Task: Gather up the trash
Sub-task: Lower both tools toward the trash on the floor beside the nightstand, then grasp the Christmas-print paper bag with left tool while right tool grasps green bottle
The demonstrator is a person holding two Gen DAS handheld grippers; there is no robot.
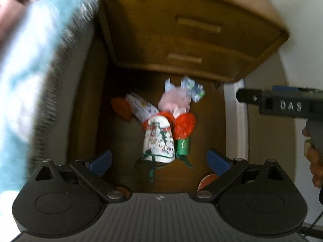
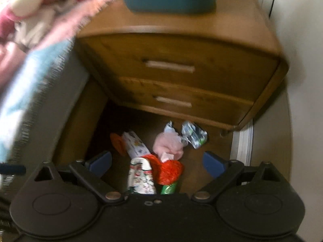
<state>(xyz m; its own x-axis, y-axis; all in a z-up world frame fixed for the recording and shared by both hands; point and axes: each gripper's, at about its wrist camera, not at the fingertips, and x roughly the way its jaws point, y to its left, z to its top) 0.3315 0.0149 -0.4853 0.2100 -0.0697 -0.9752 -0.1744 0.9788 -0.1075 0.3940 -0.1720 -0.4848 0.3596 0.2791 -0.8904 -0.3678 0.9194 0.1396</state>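
A heap of trash lies on the brown floor (image 1: 113, 137) in front of a wooden nightstand (image 2: 181, 60): a white printed paper cup (image 1: 158, 141), red mesh netting (image 1: 184, 126), a green can (image 1: 183, 145), a pink crumpled wrapper (image 1: 175, 100) and a silvery foil wrapper (image 1: 194, 89). The left hand-held gripper (image 1: 159, 159) hangs above the cup, spread wide and holding nothing. The right hand-held gripper (image 2: 157, 161) is likewise wide open and unladen. A blurred blue-and-pink blanket (image 2: 30, 60) drapes at the left.
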